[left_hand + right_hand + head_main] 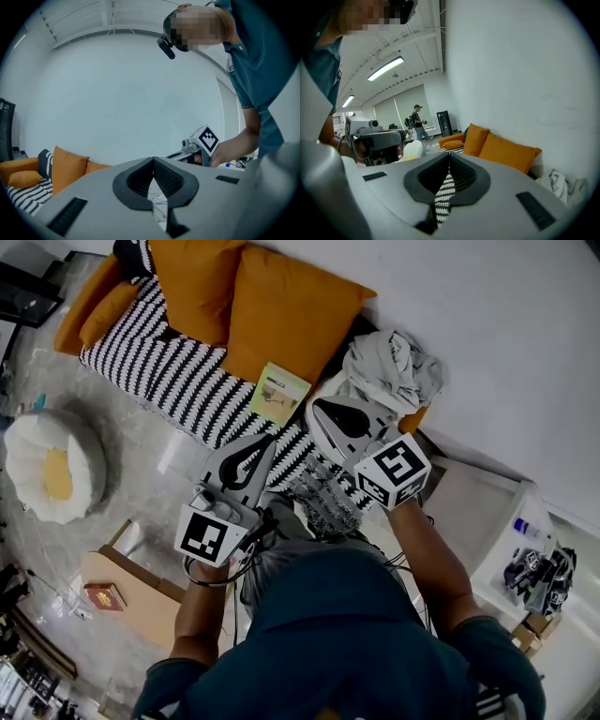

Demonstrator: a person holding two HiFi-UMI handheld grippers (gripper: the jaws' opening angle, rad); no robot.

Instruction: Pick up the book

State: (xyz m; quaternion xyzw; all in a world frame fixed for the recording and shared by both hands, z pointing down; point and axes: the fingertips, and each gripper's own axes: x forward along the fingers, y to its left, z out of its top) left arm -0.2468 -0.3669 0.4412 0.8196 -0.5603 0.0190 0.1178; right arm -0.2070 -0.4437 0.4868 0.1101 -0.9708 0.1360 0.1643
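- The room has a pale stone floor (141,451) on the left and a plain white wall (497,324) on the far right. A low sofa (164,371) with a black-and-white striped cover runs between them.
- Far left on the floor sits a round white pouf (54,465) with a yellow centre.
- Orange cushions (281,310) lean along the far side of the sofa.
- The book (279,393), with a pale green cover, lies flat on the striped cover just near of the large cushions. Nothing touches it.
- My left tool (266,443) is held above the near edge of the sofa and points toward the book. Its jaws are together with nothing between them.
- My right tool (317,405) is beside the left one, and its tip shows just right of the book. Its jaws are pressed together and empty, and only the striped cover shows past them.
- Right of the tools a heap of grey-white clothes (394,371) lies on the sofa's end.
- Farther right stands a white counter (487,512) with a small bottle (529,529) on it.
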